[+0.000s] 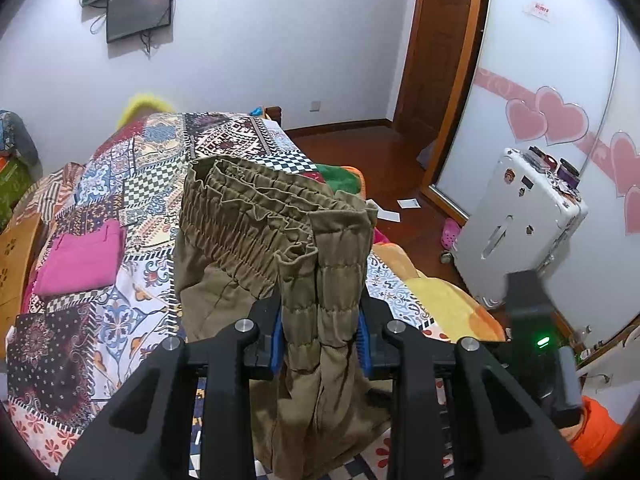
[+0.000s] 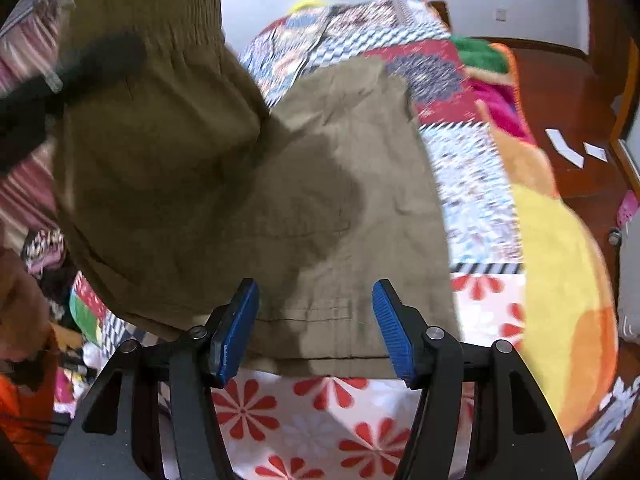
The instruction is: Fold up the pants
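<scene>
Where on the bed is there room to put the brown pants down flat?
Bare quilt lies between the folded pink cloth and the brown pants. More at the flowered patch near the right gripper. The yellow-orange blanket crowds the bed's edge.

You get no readable text in either view. Left wrist view: small white sign [image 1: 538, 10] on the sliding door [image 1: 540, 92] at 1 o'clock has red print, too small to read. Stickers [image 1: 509, 178] on the white suitcase [image 1: 516, 228] at 3 o'clock show no legible words. Two dark screens [image 1: 138, 10] on the wall at 11 o'clock are blank. White paper slips [image 1: 408, 203] on the floor carry no visible print; same slips [image 2: 566, 148] in the right wrist view at 2 o'clock, blurred, nothing legible.
</scene>
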### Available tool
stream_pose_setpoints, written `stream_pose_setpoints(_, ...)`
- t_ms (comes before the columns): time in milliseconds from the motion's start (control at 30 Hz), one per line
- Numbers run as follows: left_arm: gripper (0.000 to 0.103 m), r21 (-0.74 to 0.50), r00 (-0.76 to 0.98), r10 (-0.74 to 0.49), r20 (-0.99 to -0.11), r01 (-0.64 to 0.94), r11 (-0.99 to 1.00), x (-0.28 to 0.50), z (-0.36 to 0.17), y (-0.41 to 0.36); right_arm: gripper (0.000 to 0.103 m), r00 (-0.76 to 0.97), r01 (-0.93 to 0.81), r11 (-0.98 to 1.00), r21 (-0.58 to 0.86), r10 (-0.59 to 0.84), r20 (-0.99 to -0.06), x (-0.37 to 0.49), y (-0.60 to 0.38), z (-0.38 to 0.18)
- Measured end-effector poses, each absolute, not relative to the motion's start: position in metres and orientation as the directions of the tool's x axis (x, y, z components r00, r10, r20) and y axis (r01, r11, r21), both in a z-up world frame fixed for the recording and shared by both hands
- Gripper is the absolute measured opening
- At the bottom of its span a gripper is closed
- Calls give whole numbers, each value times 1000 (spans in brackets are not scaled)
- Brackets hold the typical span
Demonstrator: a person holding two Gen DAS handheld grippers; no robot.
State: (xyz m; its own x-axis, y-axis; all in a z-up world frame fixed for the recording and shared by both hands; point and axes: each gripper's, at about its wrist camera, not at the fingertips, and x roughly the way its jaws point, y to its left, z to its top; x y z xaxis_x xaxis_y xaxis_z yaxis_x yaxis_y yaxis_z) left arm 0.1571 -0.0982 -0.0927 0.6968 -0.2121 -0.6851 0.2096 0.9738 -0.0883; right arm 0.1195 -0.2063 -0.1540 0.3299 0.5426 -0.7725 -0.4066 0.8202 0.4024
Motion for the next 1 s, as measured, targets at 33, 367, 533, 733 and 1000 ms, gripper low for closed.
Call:
stream_pose_setpoints(33,28,-87,696,-213,-686,211,974,159,-93,-100,57,343,-398,831,389,528,-777,119,-212,-154)
stream_pose_setpoints(367,28,-114,656,-256,-710,251,961,177,-101,-121,57,303,-418,845,333,475,-826,113,-200,-187)
stream_pose_setpoints(533,28,-138,607,-282,-743,273,952,193,-115,-134,57,298,-402,836,372,504,-811,118,-208,-189)
stream_pose_setpoints(733,28,-134,554,-286,-782,298,945,202,-133,-151,54,347,-323,842,433,531,-773,114,-235,-170)
stream_pose_setpoints(1000,28,-111,492,-269,-828,326,939,210,-159,-171,54,449,-204,902,381,432,-782,112,-287,-156)
